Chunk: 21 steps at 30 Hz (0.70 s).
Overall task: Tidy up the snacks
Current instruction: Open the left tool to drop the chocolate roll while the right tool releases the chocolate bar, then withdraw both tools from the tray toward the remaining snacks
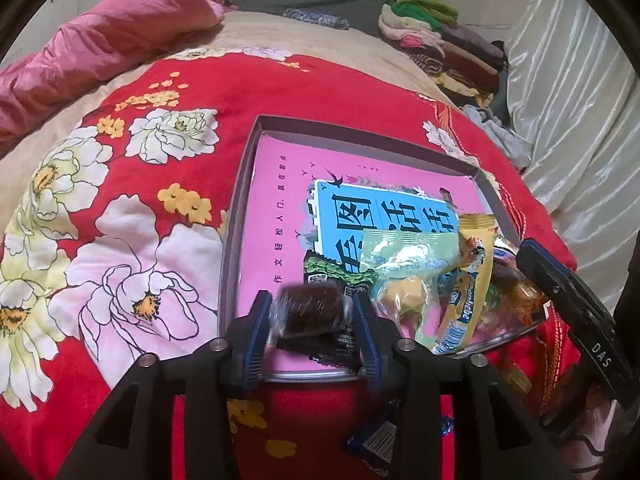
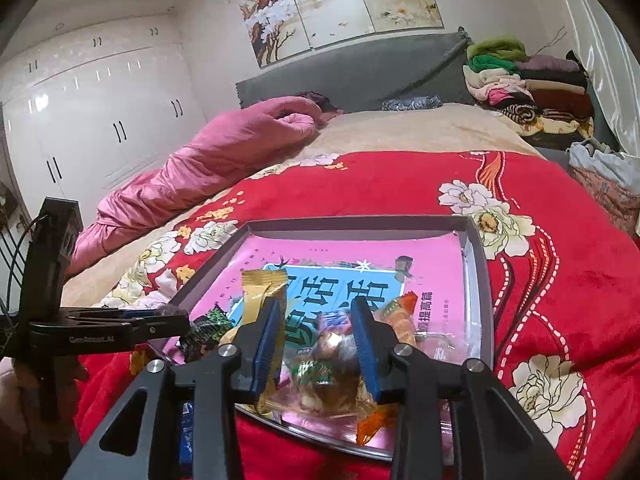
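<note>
A shallow grey box (image 1: 240, 184) lies on the bed with a pink book (image 1: 276, 184) flat in its bottom. In its near corner lie a pale green packet (image 1: 400, 252), a yellow packet (image 1: 468, 280), a dark green packet (image 1: 324, 272) and a clear bag of mixed sweets (image 2: 332, 372). My left gripper (image 1: 311, 297) hovers over the box's near edge. A blurred brown snack in a clear wrapper (image 1: 312, 312) sits loosely between its parted fingers. My right gripper (image 2: 317, 303) stands open just above the clear bag, with nothing held.
The box rests on a red flowered blanket (image 1: 160, 92). A blue packet (image 1: 376, 444) lies on the blanket under my left gripper. A pink quilt (image 2: 208, 160) is bunched at the far left, folded clothes (image 2: 532, 92) are piled at the far right, and white wardrobes (image 2: 100, 112) stand behind.
</note>
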Available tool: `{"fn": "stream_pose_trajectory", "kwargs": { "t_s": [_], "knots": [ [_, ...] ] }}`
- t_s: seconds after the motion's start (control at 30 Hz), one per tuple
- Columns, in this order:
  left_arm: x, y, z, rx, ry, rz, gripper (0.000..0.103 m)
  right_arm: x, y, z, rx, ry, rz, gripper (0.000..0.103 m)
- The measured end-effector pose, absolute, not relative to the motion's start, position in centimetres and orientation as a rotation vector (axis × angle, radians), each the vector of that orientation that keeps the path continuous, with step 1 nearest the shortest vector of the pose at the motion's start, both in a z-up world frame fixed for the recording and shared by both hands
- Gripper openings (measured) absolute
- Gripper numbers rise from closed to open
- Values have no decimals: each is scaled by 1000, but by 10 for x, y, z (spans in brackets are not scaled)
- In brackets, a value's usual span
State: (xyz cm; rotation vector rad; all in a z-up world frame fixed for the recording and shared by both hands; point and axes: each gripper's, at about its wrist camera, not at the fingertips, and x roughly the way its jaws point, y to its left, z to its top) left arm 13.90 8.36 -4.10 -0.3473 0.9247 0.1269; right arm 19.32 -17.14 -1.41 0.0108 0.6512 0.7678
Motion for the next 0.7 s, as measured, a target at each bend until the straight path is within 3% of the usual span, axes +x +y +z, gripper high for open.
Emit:
{"fn": "stream_pose_trajectory", "kwargs": {
  "t_s": [0.2, 0.7],
  "knots": [
    [136, 84, -38, -350, 916, 126, 52, 190, -176, -6, 28, 618, 774, 47],
    [126, 79, -22, -355, 876, 102, 74, 189, -192, 6, 77, 592, 763, 62]
  ]
}}
